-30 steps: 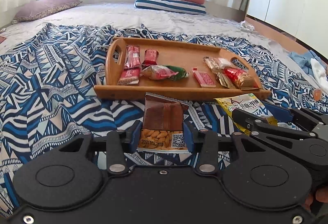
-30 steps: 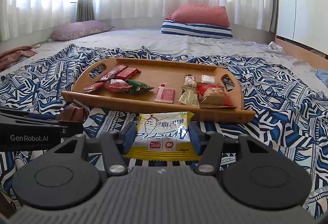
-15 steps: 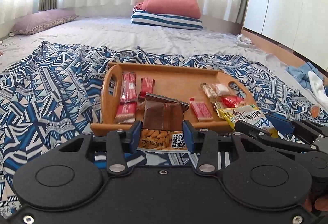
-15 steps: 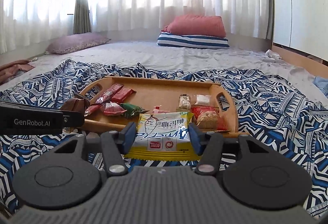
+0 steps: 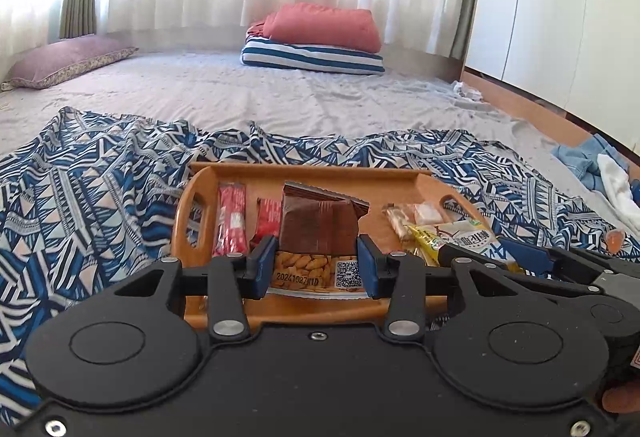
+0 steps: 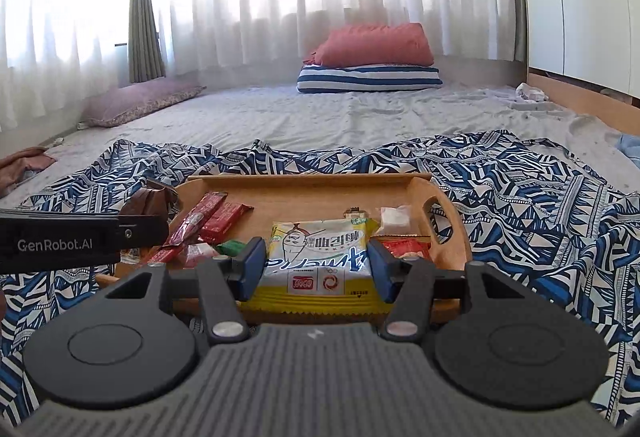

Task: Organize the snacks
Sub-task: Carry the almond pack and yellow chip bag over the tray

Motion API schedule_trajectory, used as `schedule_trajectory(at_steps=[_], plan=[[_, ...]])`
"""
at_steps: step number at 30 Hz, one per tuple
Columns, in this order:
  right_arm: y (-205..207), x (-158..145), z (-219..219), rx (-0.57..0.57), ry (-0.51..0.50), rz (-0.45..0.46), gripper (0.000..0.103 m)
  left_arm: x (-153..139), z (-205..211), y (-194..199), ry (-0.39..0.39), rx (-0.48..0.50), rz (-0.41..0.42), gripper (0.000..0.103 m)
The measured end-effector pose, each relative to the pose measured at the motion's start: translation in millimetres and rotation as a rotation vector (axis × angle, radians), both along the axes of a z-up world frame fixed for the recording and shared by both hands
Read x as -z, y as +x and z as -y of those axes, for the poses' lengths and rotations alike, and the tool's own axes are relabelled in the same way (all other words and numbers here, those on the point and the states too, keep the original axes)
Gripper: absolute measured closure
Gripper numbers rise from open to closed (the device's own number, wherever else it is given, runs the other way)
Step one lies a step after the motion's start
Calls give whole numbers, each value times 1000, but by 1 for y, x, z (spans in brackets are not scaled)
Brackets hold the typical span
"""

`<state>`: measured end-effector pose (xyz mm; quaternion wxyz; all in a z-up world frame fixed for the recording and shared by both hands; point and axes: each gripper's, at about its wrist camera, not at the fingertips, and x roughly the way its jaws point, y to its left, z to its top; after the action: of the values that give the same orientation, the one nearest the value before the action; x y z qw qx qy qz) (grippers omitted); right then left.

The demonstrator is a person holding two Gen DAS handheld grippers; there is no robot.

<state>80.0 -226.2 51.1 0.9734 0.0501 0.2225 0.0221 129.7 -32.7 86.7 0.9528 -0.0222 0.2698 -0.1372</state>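
My left gripper (image 5: 316, 265) is shut on a brown almond snack packet (image 5: 318, 233) and holds it over the near edge of the wooden tray (image 5: 320, 173). My right gripper (image 6: 316, 267) is shut on a yellow-and-white snack packet (image 6: 318, 257), also over the tray's (image 6: 304, 185) near edge. The tray holds red bars (image 5: 232, 223) on its left, a green packet (image 6: 231, 247) and several small packets (image 6: 394, 215) on its right. The right gripper's packet (image 5: 460, 239) shows at the right of the left wrist view.
The tray lies on a blue-and-white patterned cloth (image 5: 100, 189) spread on a grey bed. A red pillow (image 6: 376, 45) on a striped one lies far back, a purple pillow (image 5: 68, 61) at the far left. White cupboards (image 5: 560, 17) stand at the right, with clothes (image 5: 600, 169) on the floor.
Both grippers have risen and moved forward with their packets, from over the cloth in front of the tray to over the tray's near edge.
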Motion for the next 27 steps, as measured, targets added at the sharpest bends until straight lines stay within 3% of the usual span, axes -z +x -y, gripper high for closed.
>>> schedule_trajectory(at_steps=[9,27], plan=[[46,-2,18,7,135,-60,45,3,9,48,-33,0,-28,62],[131,1,40,46,237,-121,45,36,19,137,-52,-37,-117,62]])
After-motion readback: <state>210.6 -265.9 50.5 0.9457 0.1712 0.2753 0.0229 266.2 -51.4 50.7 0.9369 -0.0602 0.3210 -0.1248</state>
